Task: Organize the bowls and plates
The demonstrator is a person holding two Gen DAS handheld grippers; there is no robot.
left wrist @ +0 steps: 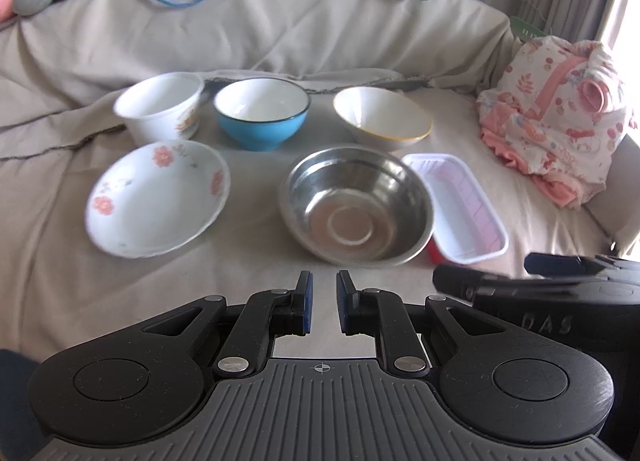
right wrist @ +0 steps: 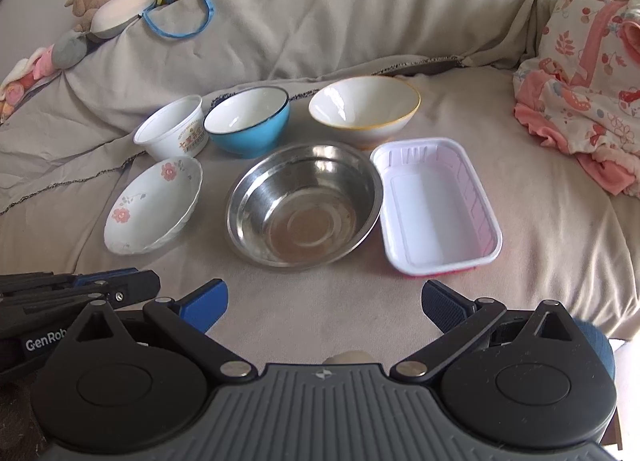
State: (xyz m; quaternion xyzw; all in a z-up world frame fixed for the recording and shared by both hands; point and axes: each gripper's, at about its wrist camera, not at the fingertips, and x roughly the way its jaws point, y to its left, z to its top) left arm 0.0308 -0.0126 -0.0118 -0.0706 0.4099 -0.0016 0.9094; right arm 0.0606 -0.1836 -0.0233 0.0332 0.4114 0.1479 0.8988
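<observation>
Your left gripper (left wrist: 324,301) has fingers nearly closed, empty; your right gripper (right wrist: 324,301) gapes wide before the steel bowl (right wrist: 304,205).

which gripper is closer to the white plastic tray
Right. The right gripper, jaws open, sits just in front of the white plastic tray. The left gripper, shut, sits farther left, before the steel bowl.

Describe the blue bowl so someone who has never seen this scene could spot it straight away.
On the grey-sheeted sofa seat, six dishes sit in two rows. In the back row, the middle one is the round blue bowl, between a printed white plastic cup and a yellow-rimmed white bowl. Only it has a bright blue outside and dark rim.
</observation>
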